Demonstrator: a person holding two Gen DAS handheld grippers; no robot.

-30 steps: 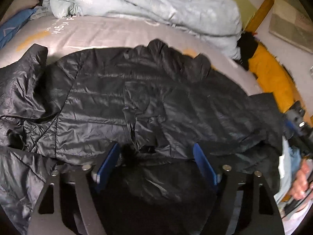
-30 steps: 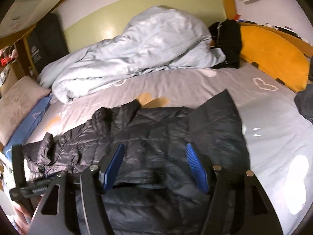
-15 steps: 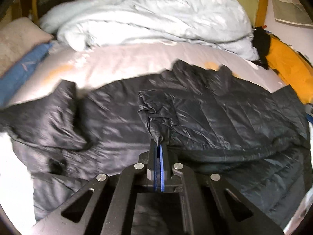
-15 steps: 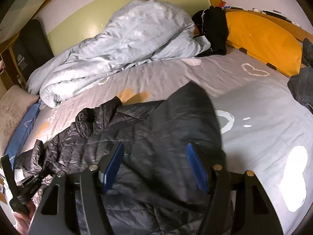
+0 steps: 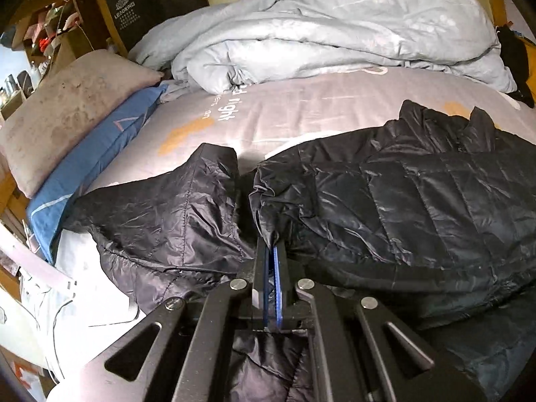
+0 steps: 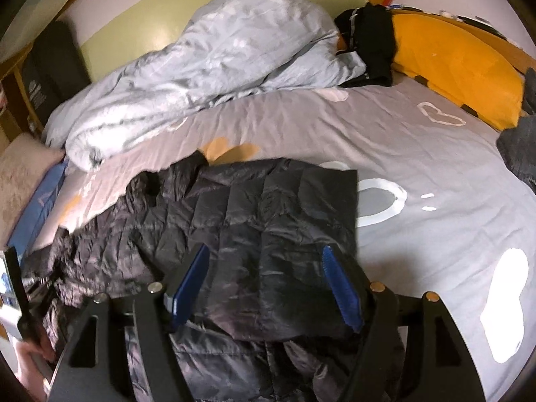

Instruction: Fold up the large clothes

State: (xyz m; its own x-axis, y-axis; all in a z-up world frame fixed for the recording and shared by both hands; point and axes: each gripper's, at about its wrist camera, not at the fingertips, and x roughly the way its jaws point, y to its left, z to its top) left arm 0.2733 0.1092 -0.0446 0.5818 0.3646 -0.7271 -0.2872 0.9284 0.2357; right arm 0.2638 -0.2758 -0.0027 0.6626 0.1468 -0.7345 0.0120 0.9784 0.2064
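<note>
A black quilted puffer jacket [image 5: 418, 201] lies spread on the grey bed sheet [image 5: 301, 107]. My left gripper [image 5: 272, 251] is shut on a pinched fold of the jacket's fabric, with one sleeve [image 5: 174, 207] lying to its left. In the right wrist view the jacket [image 6: 268, 221] lies with a flap folded over its body. My right gripper [image 6: 264, 281] is open just above the jacket's near part, holding nothing. The left gripper shows at that view's far left edge [image 6: 20, 301].
A crumpled light blue duvet [image 5: 335, 33] lies at the back of the bed. A beige pillow [image 5: 67, 107] and blue pillow [image 5: 93, 167] lie at the left. An orange headboard cushion [image 6: 462, 67] and dark clothes [image 6: 368, 43] are at the right. A shelf [image 5: 50, 26] stands far left.
My left gripper closed on a jacket fold and pulled it leftward. The jacket's right flap was folded over the body and let go by my open right gripper.
</note>
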